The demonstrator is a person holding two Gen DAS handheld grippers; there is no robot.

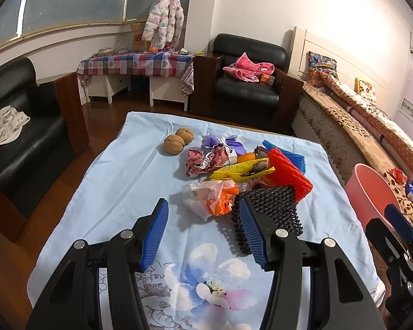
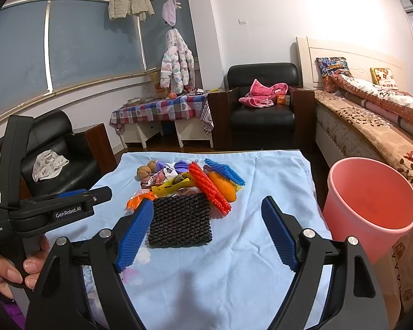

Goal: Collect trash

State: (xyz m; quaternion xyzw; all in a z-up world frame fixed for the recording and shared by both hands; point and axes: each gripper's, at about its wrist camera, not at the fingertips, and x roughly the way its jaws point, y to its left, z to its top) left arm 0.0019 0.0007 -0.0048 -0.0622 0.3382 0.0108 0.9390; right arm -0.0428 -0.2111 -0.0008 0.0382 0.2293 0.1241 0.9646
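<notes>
Left wrist view: the left hand-held gripper hangs over the near part of the desk, jaws apart and empty. Its right pad overlaps the black foam net, which lies at the near edge of the trash heap; whether it touches the net I cannot tell. Beside the net sit a crumpled bag, a red net, a yellow wrapper and two walnuts further off. The pink bin stands past the desk's right edge, and the right hand-held gripper shows in front of it.

Right wrist view: the right hand-held gripper is spread wide with nothing held, and the black net lies just inside its left pad. The bin gapes to the right, close by and apparently empty.

The black net looks like the natural first pick. It is soft and springy, so I would centre it between the pads, come down to the cloth and close on its middle, not a corner, without pinching the cloth. Then lift clear of the red net and release well inside the bin's rim.
</notes>
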